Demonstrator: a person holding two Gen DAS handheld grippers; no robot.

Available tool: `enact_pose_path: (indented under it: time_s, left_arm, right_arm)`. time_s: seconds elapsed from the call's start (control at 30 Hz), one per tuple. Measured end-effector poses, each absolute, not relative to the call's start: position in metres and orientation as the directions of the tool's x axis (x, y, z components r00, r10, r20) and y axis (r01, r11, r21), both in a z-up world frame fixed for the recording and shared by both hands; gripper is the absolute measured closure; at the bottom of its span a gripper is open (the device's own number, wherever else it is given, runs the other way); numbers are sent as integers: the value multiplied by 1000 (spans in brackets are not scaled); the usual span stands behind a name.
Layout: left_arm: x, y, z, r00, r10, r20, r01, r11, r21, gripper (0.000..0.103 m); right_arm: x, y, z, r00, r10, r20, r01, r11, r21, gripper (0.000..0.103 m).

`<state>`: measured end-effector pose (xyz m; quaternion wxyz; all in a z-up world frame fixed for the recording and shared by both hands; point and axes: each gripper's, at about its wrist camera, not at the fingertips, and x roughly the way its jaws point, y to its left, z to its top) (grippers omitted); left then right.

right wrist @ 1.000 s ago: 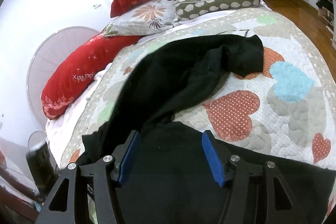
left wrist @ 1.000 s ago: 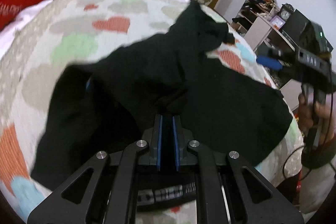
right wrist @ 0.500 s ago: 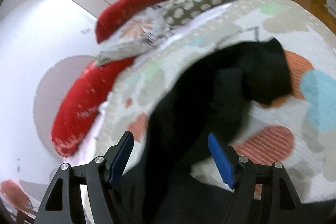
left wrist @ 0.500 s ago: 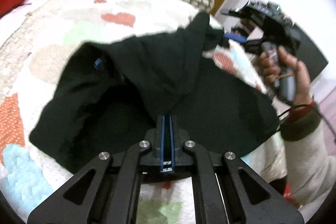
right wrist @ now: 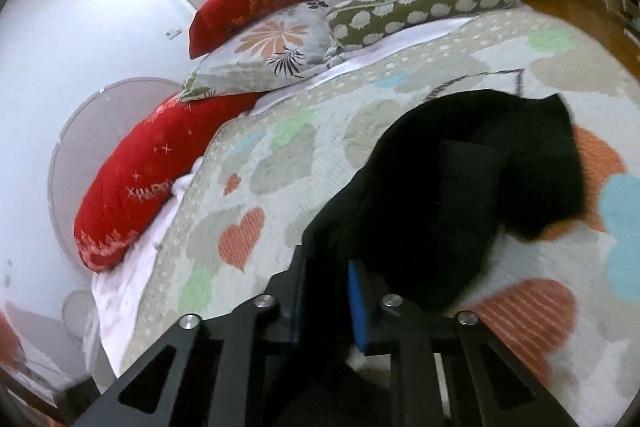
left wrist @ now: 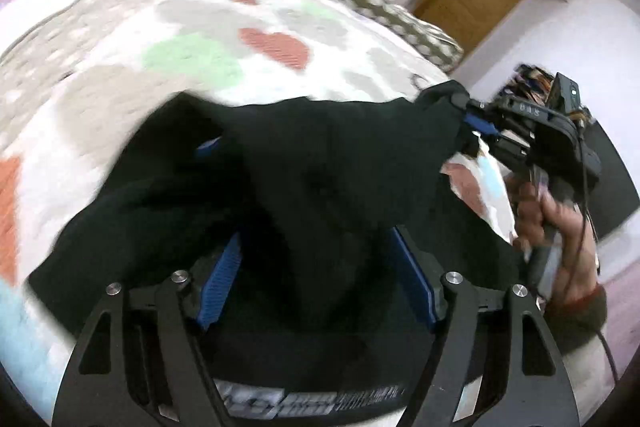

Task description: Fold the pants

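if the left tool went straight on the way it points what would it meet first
The black pants. Cloth already lies draped between the left tool's open fingers, so it would push into that bunched fabric almost at once. The quilt lies beyond, though depth is hard to judge in this blurred view.

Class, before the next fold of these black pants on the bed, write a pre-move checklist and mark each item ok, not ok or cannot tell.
1. Right hand-held gripper clamped on the pants: ok, fabric sits between its blue pads.
2. Left hand-held gripper open: ok, pads spread wide, fabric between them.
3. Pants flat on the quilt: not ok, bunched and partly lifted.
4. Leg ends aligned: cannot tell, the picture is blurred.
5. Bare quilt beyond the pants: ok.
6. Pillows apart from pants: ok.
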<state>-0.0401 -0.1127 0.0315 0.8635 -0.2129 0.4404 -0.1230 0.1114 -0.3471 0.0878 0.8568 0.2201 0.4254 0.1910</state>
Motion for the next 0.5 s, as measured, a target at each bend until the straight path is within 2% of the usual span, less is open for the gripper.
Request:
enact_pose_path:
  time_s: [0.03, 0.07, 0.1, 0.17, 0.27, 0.33, 0.4, 0.43, 0.47, 0.5]
  left_arm:
    - [-37, -119, 31, 564, -409, -718, 51, 885, -464, 62]
    - [-34, -125, 32, 542, -411, -733, 75, 892, -445, 78]
    - [-34, -127, 34, 526, -414, -743, 97, 897, -431, 88]
    - [-40, -123, 43, 515, -459, -724, 140, 878, -457, 92]
    - [-55, -108, 68, 561, -472, -680, 182, 872, -455, 92]
    - [-58, -100, 73, 561, -473, -679, 177, 870, -460, 92]
    - [-59, -101, 69, 554, -460, -693, 161, 877, -453, 92]
    - [-61, -103, 67, 553, -454, -699, 158, 881, -447, 92]
    - [-63, -104, 66, 552, -454, -699, 157, 880, -448, 92]
    - [-65, -105, 64, 549, -459, -698, 159, 878, -452, 92]
  right_arm:
    - [103, -351, 91, 568, 504, -651, -149, 841, 521, 92]
    - [91, -354, 96, 579, 489, -652, -162, 853, 496, 94]
    - [82, -358, 100, 588, 485, -648, -173, 857, 485, 94]
    - [55, -367, 113, 602, 497, -625, -203, 852, 483, 94]
    - [22, -374, 129, 620, 509, -597, -244, 849, 469, 94]
    - [18, -381, 130, 643, 486, -591, -203, 853, 481, 94]
    - [25, -388, 127, 659, 460, -595, -132, 850, 511, 87]
    - [34, -392, 120, 640, 459, -616, -76, 836, 544, 69]
    - [42, -392, 115, 621, 479, -620, -52, 815, 577, 45]
    - [49, -393, 110, 612, 500, -612, -48, 796, 603, 39]
